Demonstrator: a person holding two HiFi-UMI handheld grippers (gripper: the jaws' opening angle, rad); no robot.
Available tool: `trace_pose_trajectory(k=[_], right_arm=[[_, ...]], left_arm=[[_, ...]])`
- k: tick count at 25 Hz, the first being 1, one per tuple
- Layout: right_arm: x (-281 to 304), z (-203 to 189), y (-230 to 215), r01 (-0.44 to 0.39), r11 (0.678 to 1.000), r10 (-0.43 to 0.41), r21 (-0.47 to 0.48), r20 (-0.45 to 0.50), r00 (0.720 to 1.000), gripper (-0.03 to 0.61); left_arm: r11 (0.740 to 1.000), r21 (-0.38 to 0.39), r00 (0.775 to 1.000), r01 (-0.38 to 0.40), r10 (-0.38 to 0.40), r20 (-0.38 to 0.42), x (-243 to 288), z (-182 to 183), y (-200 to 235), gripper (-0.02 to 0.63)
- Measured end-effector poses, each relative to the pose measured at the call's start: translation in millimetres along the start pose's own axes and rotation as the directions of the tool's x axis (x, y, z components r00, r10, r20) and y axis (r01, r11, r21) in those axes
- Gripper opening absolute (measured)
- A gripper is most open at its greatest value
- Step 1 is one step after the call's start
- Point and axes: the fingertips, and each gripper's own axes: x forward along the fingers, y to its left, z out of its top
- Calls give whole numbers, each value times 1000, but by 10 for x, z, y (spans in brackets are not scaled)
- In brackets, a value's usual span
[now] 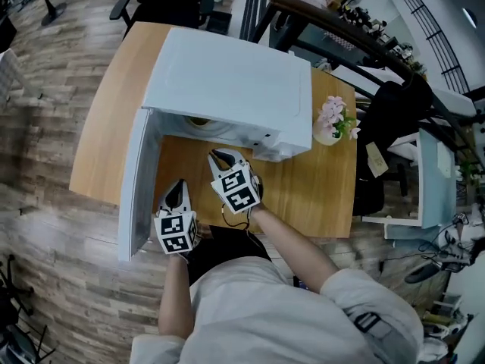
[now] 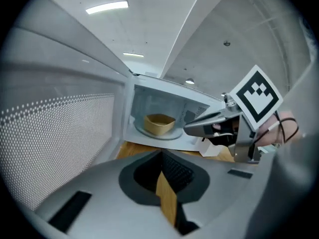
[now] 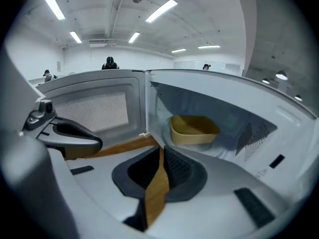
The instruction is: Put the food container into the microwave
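Observation:
The tan food container (image 3: 193, 129) sits on the turntable inside the white microwave (image 1: 227, 82), whose door (image 1: 135, 180) stands swung open to the left. From above only a sliver of the container (image 1: 198, 121) shows under the top; from the left gripper the container (image 2: 159, 123) is seen deep in the cavity. Both grippers hover in front of the opening over the wooden table (image 1: 303, 188). My left gripper (image 1: 179, 190) is beside the door, shut and empty. My right gripper (image 1: 222, 158) is nearer the cavity mouth, also shut and empty, clear of the container.
A small vase of pink flowers (image 1: 331, 123) stands right of the microwave. The open door (image 2: 60, 133) walls off the left side. A dark chair with a black garment (image 1: 394, 112) is beyond the table's right edge. People (image 3: 109, 62) are far behind.

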Motion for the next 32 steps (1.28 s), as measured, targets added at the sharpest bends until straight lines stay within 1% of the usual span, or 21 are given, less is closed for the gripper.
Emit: trace_pose_trajectory(k=[5, 7, 10, 13, 15, 18, 21, 25, 28, 32], right_arm=[[-299, -87, 42, 53, 996, -55, 65, 21, 998, 34], [-423, -84, -8, 90, 993, -93, 75, 41, 995, 32], [-603, -39, -136, 143, 984, -152, 109, 79, 985, 18], [-769, -62, -186, 145, 976, -163, 164, 100, 982, 15], [-900, -35, -236, 146, 973, -171, 178, 135, 976, 7], [-1121, 87, -328, 144, 972, -182, 183, 211, 960, 5], [-1296, 213, -410, 148, 976, -187, 158, 269, 945, 5], [-1483, 360, -486, 132, 985, -161, 114, 310, 937, 3], [-1657, 400, -609, 142, 984, -170, 107, 336, 926, 3], [-1894, 419, -810, 157, 982, -187, 107, 387, 903, 3]], left_arm=[[999, 15, 999, 51, -51, -7, -147, 81, -136, 12], [996, 23, 997, 84, -84, -2, -183, 158, -209, 11], [990, 59, 992, 128, -129, 9, -180, 320, -311, 12], [984, 86, 987, 156, -158, 21, -163, 457, -417, 12], [980, 104, 984, 168, -173, 35, -145, 581, -504, 12], [976, 120, 978, 181, -191, 78, -139, 824, -640, 12], [973, 142, 974, 181, -197, 111, -117, 1028, -775, 12], [972, 154, 968, 177, -200, 151, -73, 1246, -973, 12], [972, 164, 964, 168, -197, 180, -60, 1372, -1176, 12], [981, 137, 956, 140, -170, 240, -120, 1472, -1393, 12]])
